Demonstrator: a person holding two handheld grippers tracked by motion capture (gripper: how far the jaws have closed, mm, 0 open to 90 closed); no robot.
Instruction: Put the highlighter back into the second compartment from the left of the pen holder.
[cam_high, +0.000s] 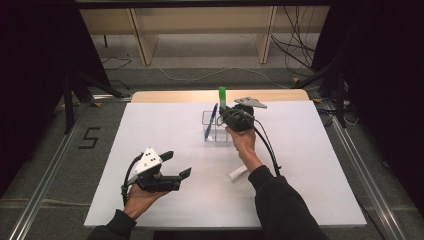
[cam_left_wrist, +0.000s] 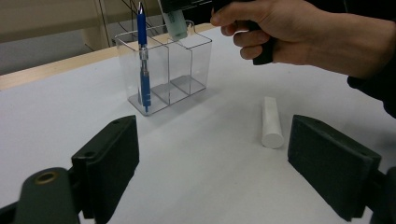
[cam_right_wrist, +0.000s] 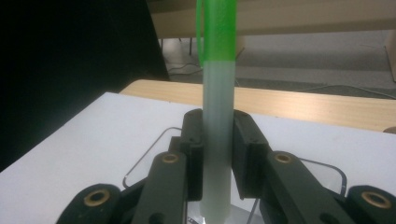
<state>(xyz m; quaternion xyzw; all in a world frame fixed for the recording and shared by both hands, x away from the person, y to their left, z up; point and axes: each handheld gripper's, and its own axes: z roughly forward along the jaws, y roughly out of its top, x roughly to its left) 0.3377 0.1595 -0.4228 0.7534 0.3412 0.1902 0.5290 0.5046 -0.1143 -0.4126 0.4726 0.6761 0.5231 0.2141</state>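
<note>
Above clear holder (cam_high: 216, 131), at far middle of table (cam_high: 150, 125), right hand-held gripper (cam_high: 231, 116) clamps green-capped marker (cam_right_wrist: 217, 140) tight between both jaws. Marker upright, long axis vertical, green cap up, lower end entering compartment. Risk: tip catches divider wall, light holder tips, blue pen (cam_left_wrist: 143, 56) falls out. Left hand-held gripper (cam_high: 177, 165) wide open, holds nothing, hovers near front. White cylinder (cam_left_wrist: 272, 122) lies flat on table, apart.

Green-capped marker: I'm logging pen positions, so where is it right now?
The green-capped marker stands upright, clamped in the right gripper over the clear holder, right of the blue pen.
</note>
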